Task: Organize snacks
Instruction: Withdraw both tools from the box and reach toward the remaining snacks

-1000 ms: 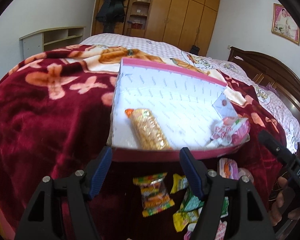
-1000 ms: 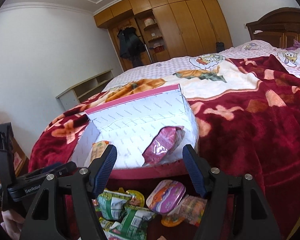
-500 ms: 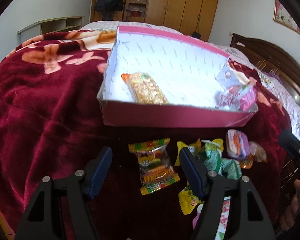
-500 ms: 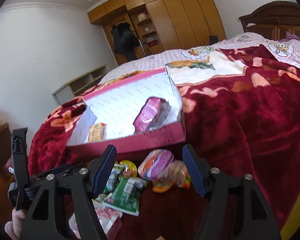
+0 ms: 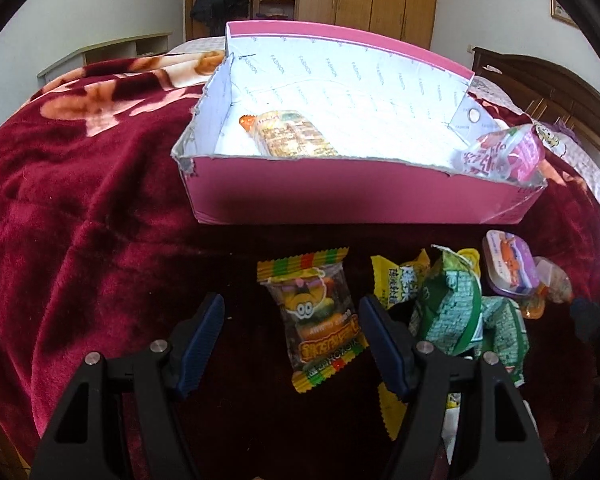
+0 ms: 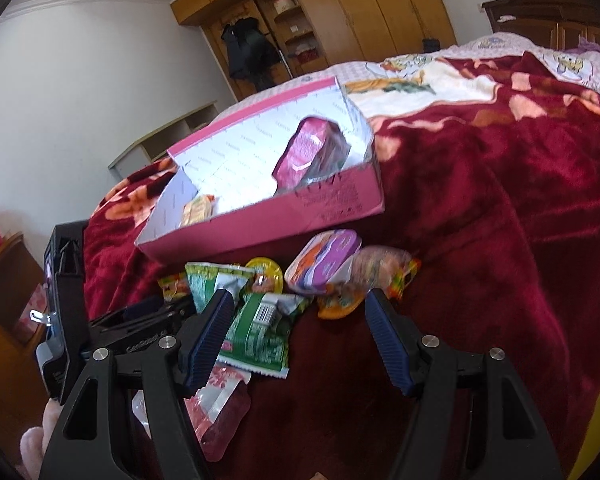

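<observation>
1. The gummy packet [image 5: 318,320] is lying on the bed's red blanket [image 5: 80,220], just ahead of and between the fingers of the left tongs [image 5: 292,336], which are standing spread and empty.
2. The purple-lidded cup [image 6: 324,260] is sitting just ahead of the right tongs [image 6: 298,320], also spread and empty.
3. Lowering squarely over each snack's middle should be preventing slips.
4. The pink box [image 5: 360,196], beyond both tongs, is waiting.

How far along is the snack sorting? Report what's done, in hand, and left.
Done: two snacks lie in the pink box, a golden bar and a pink packet. In hand: nothing; the left gripper and right gripper are open over the pile. Left: the gummy pack, green packets, purple tub and others on the blanket.
</observation>
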### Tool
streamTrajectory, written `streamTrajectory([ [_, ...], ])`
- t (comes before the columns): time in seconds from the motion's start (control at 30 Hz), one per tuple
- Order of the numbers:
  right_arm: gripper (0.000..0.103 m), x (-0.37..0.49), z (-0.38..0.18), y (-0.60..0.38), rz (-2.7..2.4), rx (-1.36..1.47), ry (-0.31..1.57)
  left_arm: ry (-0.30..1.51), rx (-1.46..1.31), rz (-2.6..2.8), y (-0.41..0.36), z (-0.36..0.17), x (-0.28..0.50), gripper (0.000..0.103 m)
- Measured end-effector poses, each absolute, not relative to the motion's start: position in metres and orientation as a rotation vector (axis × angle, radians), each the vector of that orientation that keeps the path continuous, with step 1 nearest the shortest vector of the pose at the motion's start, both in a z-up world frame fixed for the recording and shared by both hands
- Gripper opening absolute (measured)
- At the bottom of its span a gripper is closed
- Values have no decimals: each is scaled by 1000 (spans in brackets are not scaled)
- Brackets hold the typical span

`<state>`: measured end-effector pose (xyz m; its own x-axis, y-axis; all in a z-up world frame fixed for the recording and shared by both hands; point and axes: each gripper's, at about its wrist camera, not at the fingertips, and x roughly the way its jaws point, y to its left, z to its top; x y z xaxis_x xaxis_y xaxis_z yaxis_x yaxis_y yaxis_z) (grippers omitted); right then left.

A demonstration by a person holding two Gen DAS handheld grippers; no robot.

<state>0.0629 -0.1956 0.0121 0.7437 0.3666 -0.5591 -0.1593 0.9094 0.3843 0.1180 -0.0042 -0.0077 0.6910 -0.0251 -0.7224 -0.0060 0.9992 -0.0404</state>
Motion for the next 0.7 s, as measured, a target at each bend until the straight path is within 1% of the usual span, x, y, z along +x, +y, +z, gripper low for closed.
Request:
streamTrajectory([
  [0.27,70,66,-4,-182,335,338,731,780,-41,-1,-7,-12,111,73],
  [0.4,69,72,-13,-180,337,360,759,770,-56,-13,-4,-12,109,71],
  [0.5,64,75,-16,-179,330,368,763,771,-70,-19,-1,-14,111,71],
  [0.67,60,79,-19,-172,348,368,774,772,-80,-21,1,-16,112,72],
  [0.7,58,79,-19,-170,352,365,774,769,-77,-19,0,-16,111,72],
])
